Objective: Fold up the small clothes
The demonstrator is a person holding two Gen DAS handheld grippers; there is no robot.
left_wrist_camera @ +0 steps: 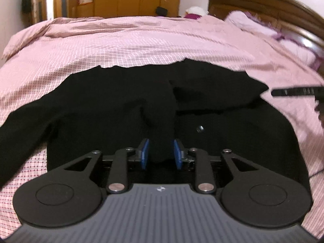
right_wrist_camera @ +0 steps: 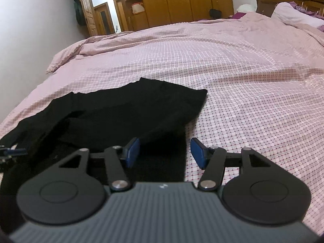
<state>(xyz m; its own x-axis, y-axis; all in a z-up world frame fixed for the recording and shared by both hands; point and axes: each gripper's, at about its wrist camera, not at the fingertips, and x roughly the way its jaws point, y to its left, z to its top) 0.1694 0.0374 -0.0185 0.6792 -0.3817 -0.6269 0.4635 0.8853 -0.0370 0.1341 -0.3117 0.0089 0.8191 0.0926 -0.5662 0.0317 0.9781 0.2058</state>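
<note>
A black garment lies spread on the pink checked bed cover, with a sleeve running off to the left and a button near its middle. My left gripper sits low over the garment's near edge, blue pads apart, with a ridge of black cloth between them. My right gripper is open over the garment's right edge; its left pad is over cloth, its right pad over the cover. The right gripper's finger shows in the left wrist view. The left gripper shows at the left edge.
A wooden headboard and pale pillows are at the far right. A wooden wardrobe and a doorway stand beyond the bed. The cover is rumpled at the far left corner.
</note>
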